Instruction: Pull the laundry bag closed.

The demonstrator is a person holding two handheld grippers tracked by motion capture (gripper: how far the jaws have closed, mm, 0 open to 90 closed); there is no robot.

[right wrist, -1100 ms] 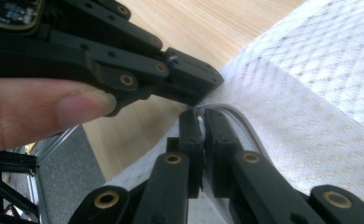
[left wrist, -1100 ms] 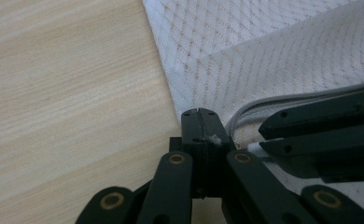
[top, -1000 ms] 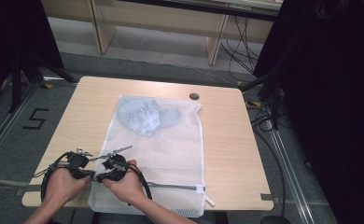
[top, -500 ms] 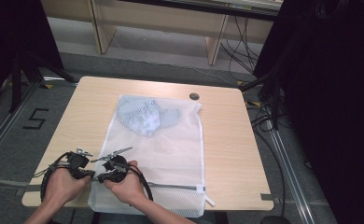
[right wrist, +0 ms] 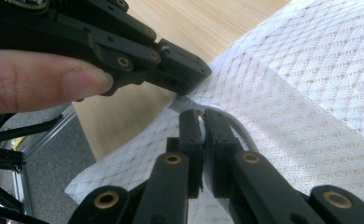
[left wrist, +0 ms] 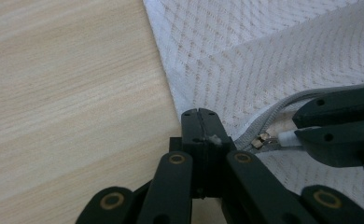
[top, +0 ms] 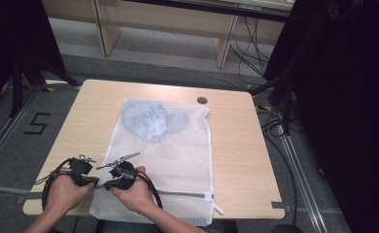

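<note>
Two tongs are working at the near left corner of a white mesh laundry bag [top: 163, 160], which is lying flat along the middle of the wooden bench [top: 236, 160] with its zippered edge toward the person. Furthest left, the left tongs [top: 96, 186] are sitting in the person's left hand [top: 67, 193] at the bench's near left edge; in the left gripper view [left wrist: 199, 114] their jaws are pressed fully together, pinching the corner fabric of the bag just beside the end of the grey zipper [left wrist: 283, 105]. Just to the right, the right tongs [top: 107, 185] are resting in the right hand [top: 135, 194], tips almost touching the left pair. In the right gripper view [right wrist: 203, 115] their jaws are standing nearly closed, clamping a small white zipper pull [left wrist: 290, 136] between them; the left gripper view is showing the pull's metal slider [left wrist: 262, 140] sitting at the very end of the zipper track. Farther right, the zipper is running along the bag's near edge toward a loose tab [top: 217, 208] at the right corner. Inside the bag's far end, a crumpled light-blue garment [top: 151, 120] is showing through the mesh. Beyond the bag's far right corner, a round dark grommet [top: 202, 100] is sitting in the benchtop.
</note>
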